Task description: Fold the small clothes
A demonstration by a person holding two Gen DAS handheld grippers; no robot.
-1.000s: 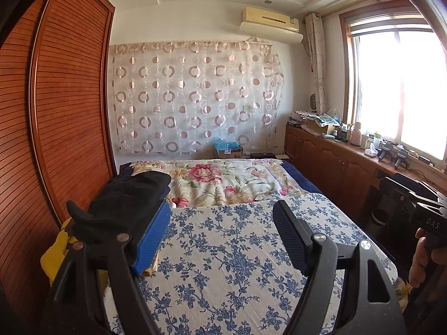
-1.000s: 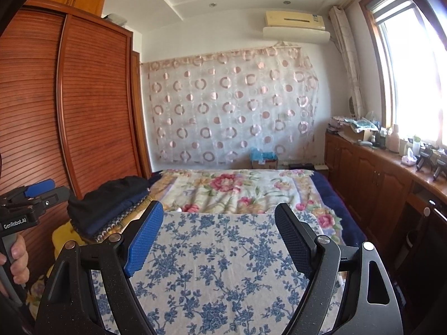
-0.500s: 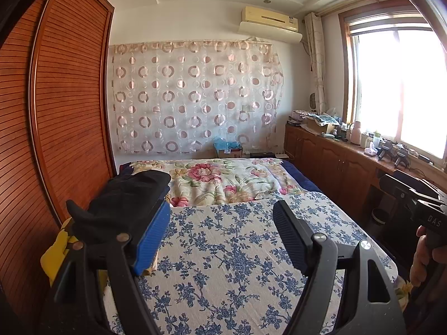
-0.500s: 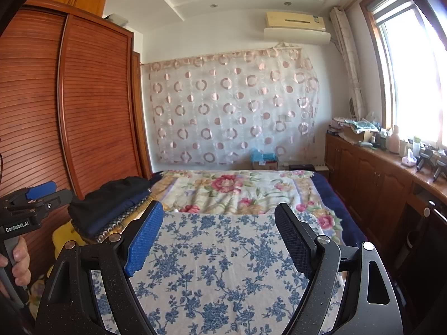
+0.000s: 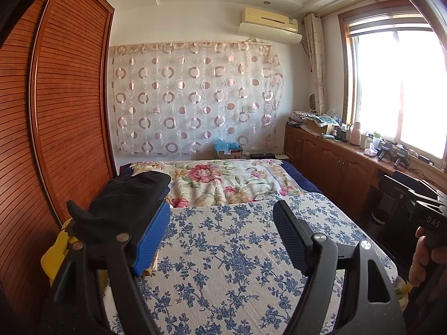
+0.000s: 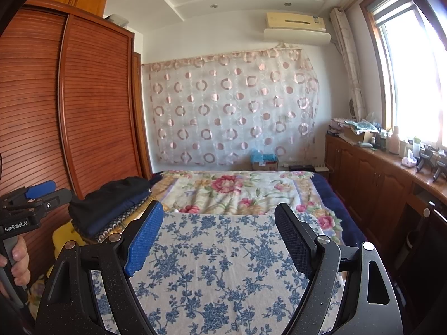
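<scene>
Folded clothes [image 6: 111, 203] are seen stacked in a dark pile at the bed's edge, ahead and to the left of the right claw [image 6: 218, 237], hard beside the slatted wooden wardrobe [image 6: 83, 111]; a black garment lies on top, a navy one beneath it, and a patterned layer under that, over something yellow [image 5: 60, 247] whose nature cannot be made out. In the left wrist view the same pile [image 5: 123, 203] is seen just past the blue left finger of the left claw [image 5: 222, 238]. Both claws are held spread wide with nothing between the fingers, above a blue-flowered quilted cloth [image 6: 223, 265] that is spread flat as a working surface. Beyond it, ahead of both claws, a rose-printed blanket [image 6: 237, 189] is rumpled into soft ridges. No unfolded garment is seen on the working surface, so the next piece would presumably have to be fetched. The stack could be toppled if it were brushed by the left claw, since it is soft, rounded and set close to the bed's edge. A thin garment could also be pinched together with the quilted cloth, the ribbed finger pads being grippy.
</scene>
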